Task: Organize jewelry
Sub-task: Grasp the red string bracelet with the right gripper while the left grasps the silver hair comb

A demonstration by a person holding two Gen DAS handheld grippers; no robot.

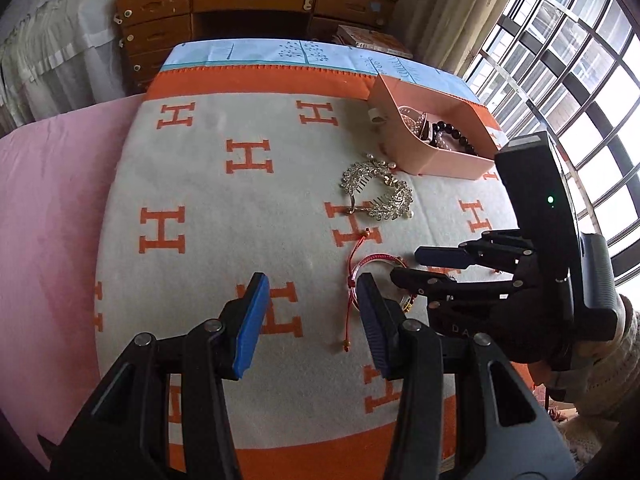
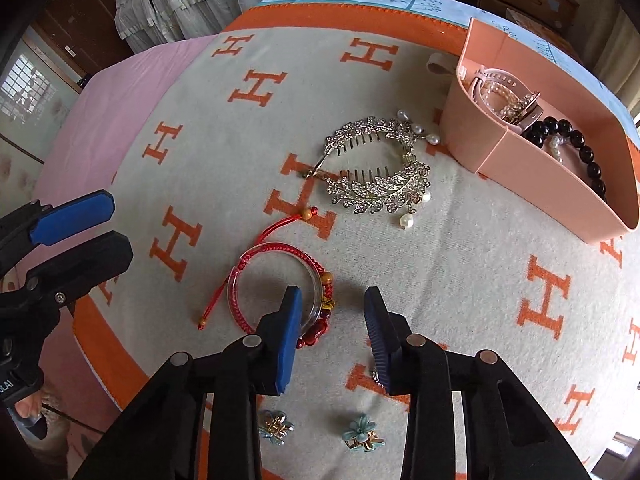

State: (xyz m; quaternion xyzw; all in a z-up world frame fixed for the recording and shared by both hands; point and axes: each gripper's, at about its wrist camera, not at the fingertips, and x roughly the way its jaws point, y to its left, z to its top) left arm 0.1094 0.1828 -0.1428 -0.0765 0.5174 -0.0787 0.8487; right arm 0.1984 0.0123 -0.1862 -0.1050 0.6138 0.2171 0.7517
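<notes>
The right gripper [image 2: 333, 316] is hovering open, empty, its left finger [image 2: 289, 336] overlapping the red bracelet [image 2: 280, 288]. Left gripper [image 1: 310, 312] is sitting open beside the bracelet, also empty.

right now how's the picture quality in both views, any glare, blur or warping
Left wrist view: strong fisheye warping, the window grille bows and is blown out white, dark vignette in the corners, the rhinestone hair comb stays sharp. Right wrist view: same barrel bend, the blanket curves away, soft even light with faint shadows, the red bracelet is crisp, no motion blur.
</notes>
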